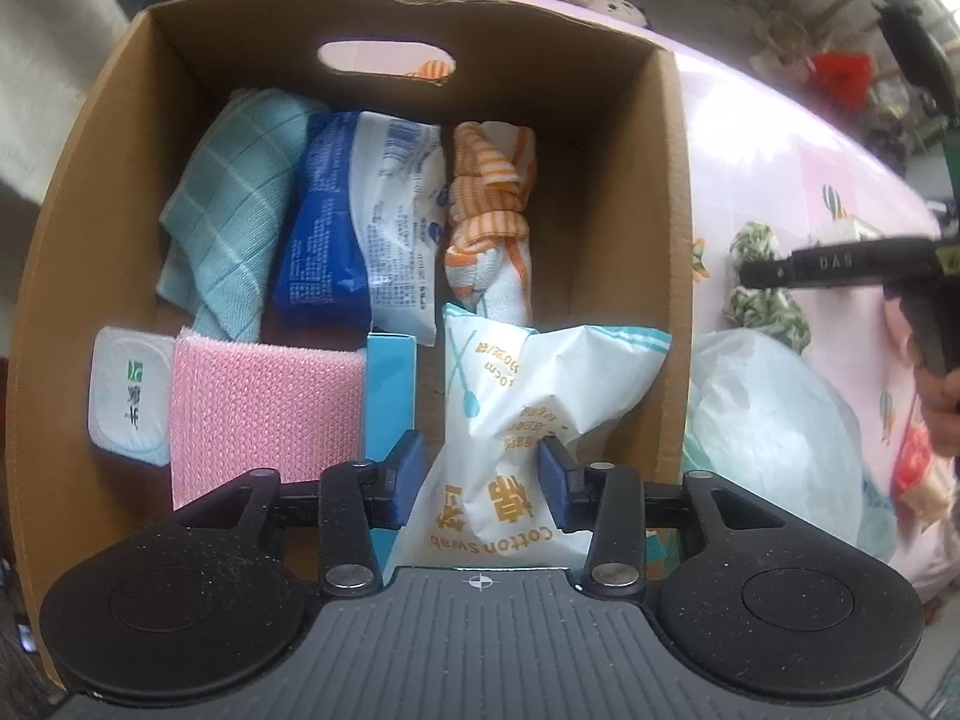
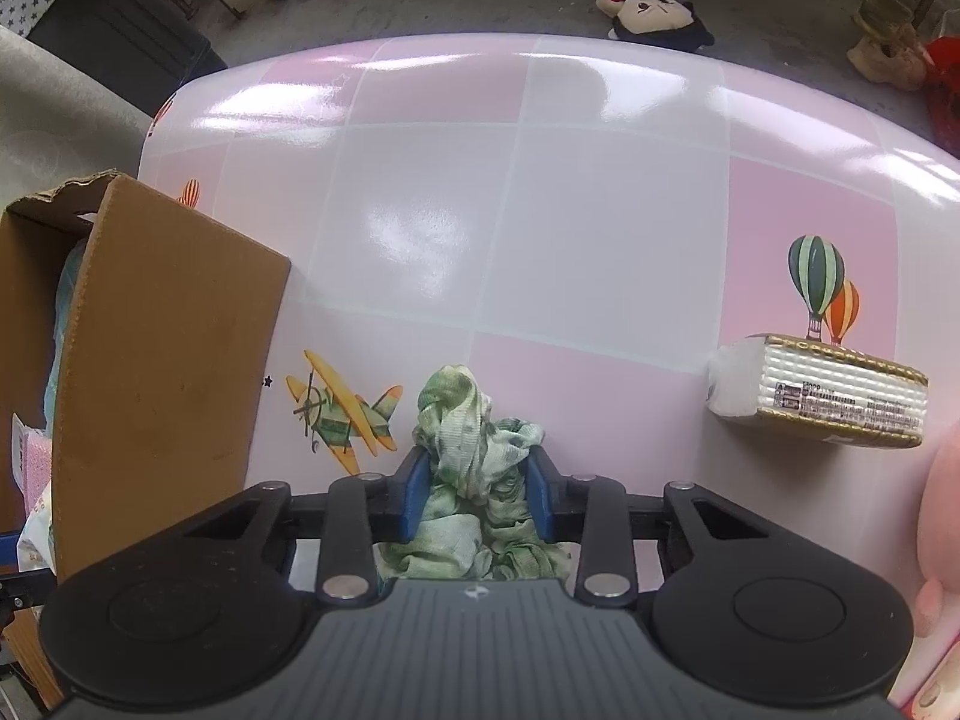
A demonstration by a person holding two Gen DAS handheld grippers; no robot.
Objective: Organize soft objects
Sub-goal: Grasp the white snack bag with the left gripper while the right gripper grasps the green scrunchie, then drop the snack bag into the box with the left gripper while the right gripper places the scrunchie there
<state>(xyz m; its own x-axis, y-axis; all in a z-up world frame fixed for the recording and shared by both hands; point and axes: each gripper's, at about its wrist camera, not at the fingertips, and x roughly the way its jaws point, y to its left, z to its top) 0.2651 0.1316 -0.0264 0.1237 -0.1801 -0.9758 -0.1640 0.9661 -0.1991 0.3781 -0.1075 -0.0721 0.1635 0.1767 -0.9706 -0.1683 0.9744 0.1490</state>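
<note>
The left hand-held gripper (image 1: 480, 474) pinches a white cotton swab bag (image 1: 528, 420) between its blue pads, the bag sitting in the near right corner of the cardboard box (image 1: 624, 210). At 10 o'clock from it lie a pink sponge (image 1: 264, 414) and a small white packet (image 1: 129, 396); farther in, at 11 to 12 o'clock, are a teal cloth (image 1: 234, 204), a blue and white tissue pack (image 1: 366, 216) and an orange striped cloth (image 1: 492, 210). The right hand-held gripper (image 2: 477, 495) is closed on a crumpled green cloth (image 2: 474, 468) over the pink table (image 2: 510, 210). A wrapped tissue pack (image 2: 822, 390) lies at 2 o'clock, and a plush toy (image 2: 657, 15) sits on the floor beyond at 1 o'clock.
</note>
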